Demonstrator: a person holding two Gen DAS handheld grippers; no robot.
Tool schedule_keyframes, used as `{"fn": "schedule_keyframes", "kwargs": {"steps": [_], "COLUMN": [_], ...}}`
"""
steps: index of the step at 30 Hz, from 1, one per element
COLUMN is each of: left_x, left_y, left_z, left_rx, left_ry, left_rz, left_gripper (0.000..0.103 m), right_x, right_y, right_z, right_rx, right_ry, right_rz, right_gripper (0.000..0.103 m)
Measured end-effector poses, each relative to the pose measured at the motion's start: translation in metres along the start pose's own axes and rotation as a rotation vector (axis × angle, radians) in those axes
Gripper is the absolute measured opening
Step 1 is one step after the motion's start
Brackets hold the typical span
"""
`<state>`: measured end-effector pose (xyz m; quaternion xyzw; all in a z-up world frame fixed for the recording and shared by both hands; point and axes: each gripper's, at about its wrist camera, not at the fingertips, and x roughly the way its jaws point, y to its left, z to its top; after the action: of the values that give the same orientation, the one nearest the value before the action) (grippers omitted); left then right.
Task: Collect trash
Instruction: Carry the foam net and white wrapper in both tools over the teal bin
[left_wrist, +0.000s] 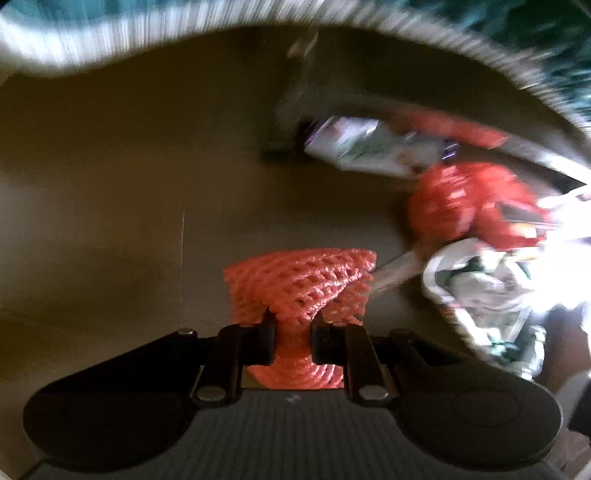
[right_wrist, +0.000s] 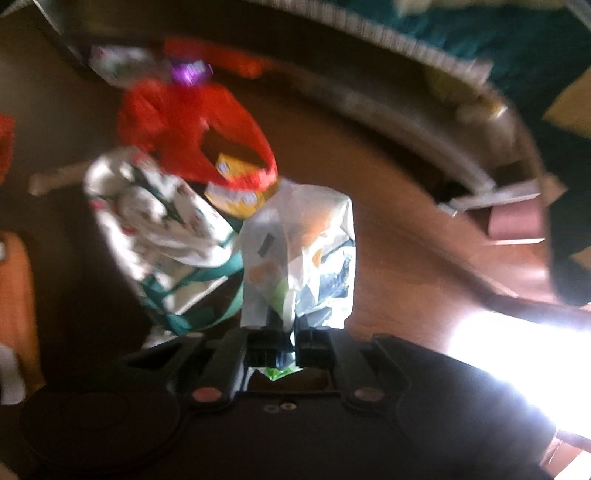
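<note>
Our left gripper (left_wrist: 293, 332) pinches an orange foam fruit net (left_wrist: 301, 284): light, squashy, best held mid-body. Right gripper (right_wrist: 281, 341) clamps a thin, crinkly plastic wrapper (right_wrist: 299, 254), slippery. Remaining trash pile (right_wrist: 166, 184) sits at ten o'clock.

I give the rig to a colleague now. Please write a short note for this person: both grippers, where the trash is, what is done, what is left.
Left gripper: shut on the orange foam net, above the table.
Right gripper: shut on a white wrapper.
Done: both pieces are gripped.
Left: a red bag, a white and green wrapper and a purple-trimmed packet lie on the table. No bin is visible.
</note>
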<state>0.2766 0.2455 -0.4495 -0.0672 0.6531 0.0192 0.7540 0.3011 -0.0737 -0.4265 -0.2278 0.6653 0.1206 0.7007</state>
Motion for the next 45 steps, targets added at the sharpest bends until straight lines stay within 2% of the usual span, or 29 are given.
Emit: {"fn": "schedule_keyframes", "kwargs": {"steps": [4, 8, 12, 16, 25, 35, 45], "left_x": [-0.063, -0.126, -0.196, -0.259, -0.372, -0.477, -0.554], "left_y": [-0.024, -0.059, -0.095, -0.137, -0.258, -0.420, -0.587], "left_z": [0.013, 0.032, 0.045, 0.045, 0.024, 0.008, 0.007], "left_rx": [0.078, 0.180, 0.233, 0.277, 0.378, 0.526, 0.688], "left_ry": [-0.098, -0.231, -0.333, -0.417, -0.526, -0.616, -0.713], "left_rz": [-0.019, -0.008, -0.032, -0.050, -0.104, -0.241, -0.389], "left_gripper": [0.016, 0.016, 0.016, 0.016, 0.017, 0.017, 0.017], "right_x": [-0.066, -0.126, -0.188, -0.254, -0.375, -0.476, -0.532], "right_y": [-0.008, -0.022, -0.040, -0.067, -0.129, -0.227, -0.340], "right_z": [-0.003, -0.015, -0.035, -0.066, -0.142, -0.219, -0.283], "right_rx": [0.019, 0.050, 0.079, 0.113, 0.231, 0.361, 0.558], "right_ry": [-0.099, -0.213, -0.307, -0.406, -0.584, -0.751, -0.859], "right_rz": [0.031, 0.046, 0.042, 0.029, 0.008, -0.021, -0.208], "right_gripper": [0.004, 0.004, 0.004, 0.004, 0.004, 0.004, 0.004]}}
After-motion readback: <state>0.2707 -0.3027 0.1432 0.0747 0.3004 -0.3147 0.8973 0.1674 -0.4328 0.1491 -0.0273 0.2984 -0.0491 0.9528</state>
